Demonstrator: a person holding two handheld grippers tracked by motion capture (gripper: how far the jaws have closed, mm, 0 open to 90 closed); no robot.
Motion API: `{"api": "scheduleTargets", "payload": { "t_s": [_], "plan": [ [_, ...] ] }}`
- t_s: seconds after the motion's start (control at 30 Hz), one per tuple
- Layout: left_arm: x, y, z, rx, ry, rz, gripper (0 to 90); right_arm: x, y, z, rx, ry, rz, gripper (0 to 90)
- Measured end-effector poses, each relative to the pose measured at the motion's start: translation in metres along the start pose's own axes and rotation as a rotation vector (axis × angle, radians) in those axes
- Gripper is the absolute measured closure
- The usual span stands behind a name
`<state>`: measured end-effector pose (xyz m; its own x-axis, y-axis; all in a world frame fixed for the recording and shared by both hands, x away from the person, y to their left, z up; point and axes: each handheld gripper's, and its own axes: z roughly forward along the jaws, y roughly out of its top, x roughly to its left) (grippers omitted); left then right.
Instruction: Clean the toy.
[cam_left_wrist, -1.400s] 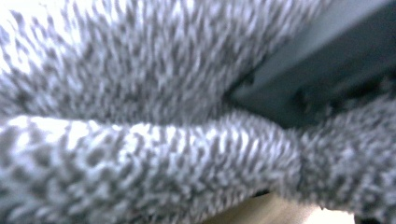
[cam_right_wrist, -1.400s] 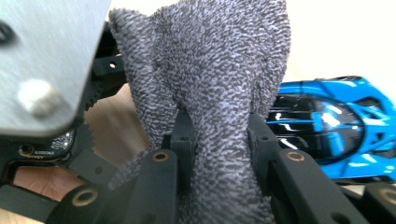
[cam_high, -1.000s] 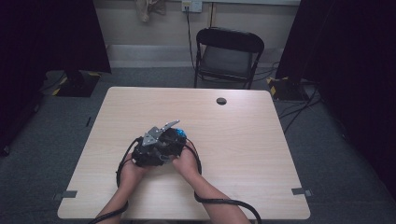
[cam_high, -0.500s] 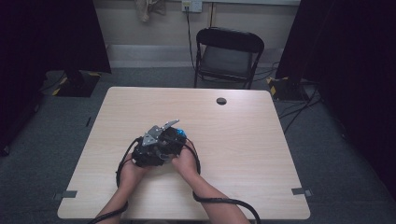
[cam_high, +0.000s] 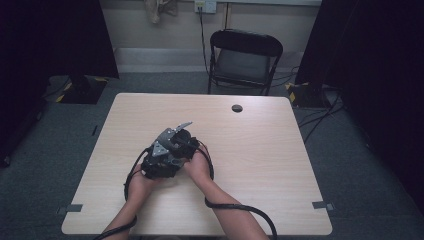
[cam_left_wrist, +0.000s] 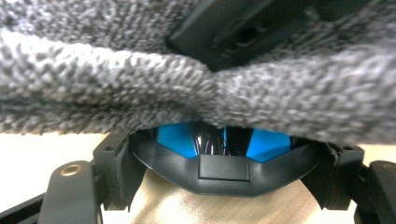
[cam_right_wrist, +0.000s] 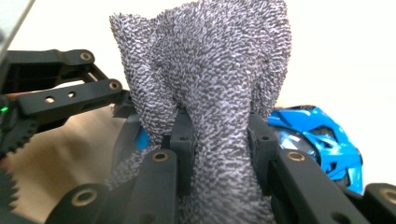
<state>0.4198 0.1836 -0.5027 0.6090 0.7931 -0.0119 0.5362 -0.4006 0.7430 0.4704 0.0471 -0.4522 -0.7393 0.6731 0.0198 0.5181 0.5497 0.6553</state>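
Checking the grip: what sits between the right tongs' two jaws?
A bunched grey cloth, pinched between the two black jaws of the right tongs, seen in the right gripper view.

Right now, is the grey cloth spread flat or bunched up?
Bunched up. In the right gripper view the cloth rises in folds, pinched between the right gripper jaws.
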Motion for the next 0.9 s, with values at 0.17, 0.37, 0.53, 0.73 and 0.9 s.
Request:
{"api": "scheduleTargets", "payload": {
  "t_s": [0.17, 0.37, 0.53, 0.73, 0.9],
  "plan": [
    [0.0, 0.0, 0.0, -0.001, 0.001, -0.005, 24.6, 0.0, 0.002, 0.004, 0.002, -0.009, -0.015, 70.0],
    [0.0, 0.0, 0.0, -0.001, 0.001, -0.005, 24.5, -0.005, 0.003, 0.005, 0.004, 0.002, -0.012, 70.0],
    [0.0, 0.0, 0.0, -0.001, 0.001, -0.005, 24.6, -0.01, 0.003, 0.006, -0.001, 0.009, 0.009, 70.0],
    [0.0, 0.0, 0.0, -0.001, 0.001, -0.005, 24.6, -0.022, 0.003, 0.006, -0.007, 0.024, 0.061, 69.7],
    [0.0, 0.0, 0.0, 0.0, 0.0, -0.004, 24.6, -0.032, 0.002, 0.007, -0.008, 0.029, 0.088, 69.7]
  ]
}}
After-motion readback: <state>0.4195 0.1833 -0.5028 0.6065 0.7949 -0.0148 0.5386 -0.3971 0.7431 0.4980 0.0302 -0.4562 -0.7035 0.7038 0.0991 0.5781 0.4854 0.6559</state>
